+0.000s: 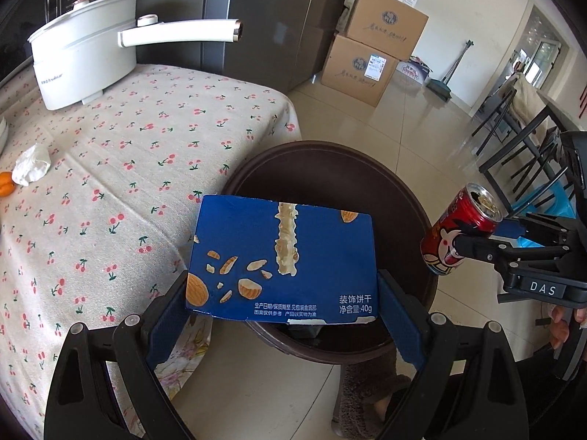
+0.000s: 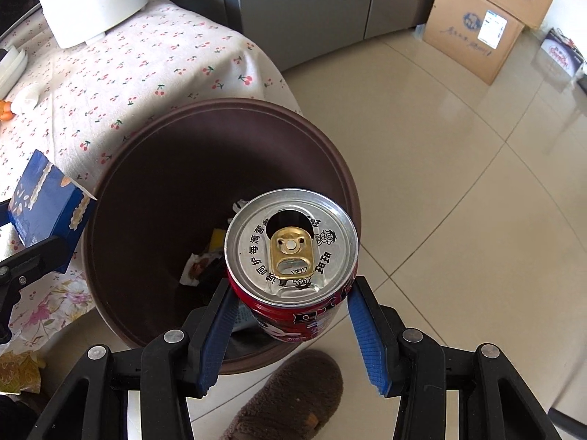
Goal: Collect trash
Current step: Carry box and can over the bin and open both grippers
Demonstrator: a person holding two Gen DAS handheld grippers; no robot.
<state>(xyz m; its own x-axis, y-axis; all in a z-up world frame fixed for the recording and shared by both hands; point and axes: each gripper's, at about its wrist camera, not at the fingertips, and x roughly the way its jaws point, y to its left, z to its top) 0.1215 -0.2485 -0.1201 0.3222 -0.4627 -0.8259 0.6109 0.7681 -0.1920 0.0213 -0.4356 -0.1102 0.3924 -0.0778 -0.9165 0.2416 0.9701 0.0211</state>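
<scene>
My left gripper [image 1: 282,293] is shut on a blue biscuit box [image 1: 282,256] and holds it over the near rim of a round brown trash bin [image 1: 403,198] beside the table. My right gripper [image 2: 290,304] is shut on a red drink can [image 2: 291,253] with its opened top facing the camera, held above the bin [image 2: 121,168], which holds some wrappers [image 2: 196,267]. In the left wrist view the can [image 1: 458,227] and right gripper [image 1: 477,245] hang at the bin's right. The box also shows in the right wrist view [image 2: 44,198].
A table with cherry-print cloth [image 1: 128,183] carries a white electric pot [image 1: 80,58], a crumpled tissue [image 1: 33,165] and an orange piece [image 1: 5,183]. Cardboard boxes [image 1: 370,51] stand by a grey fridge [image 1: 264,18]. Chairs [image 1: 521,139] stand right. A brown slipper [image 2: 293,396] lies by the bin.
</scene>
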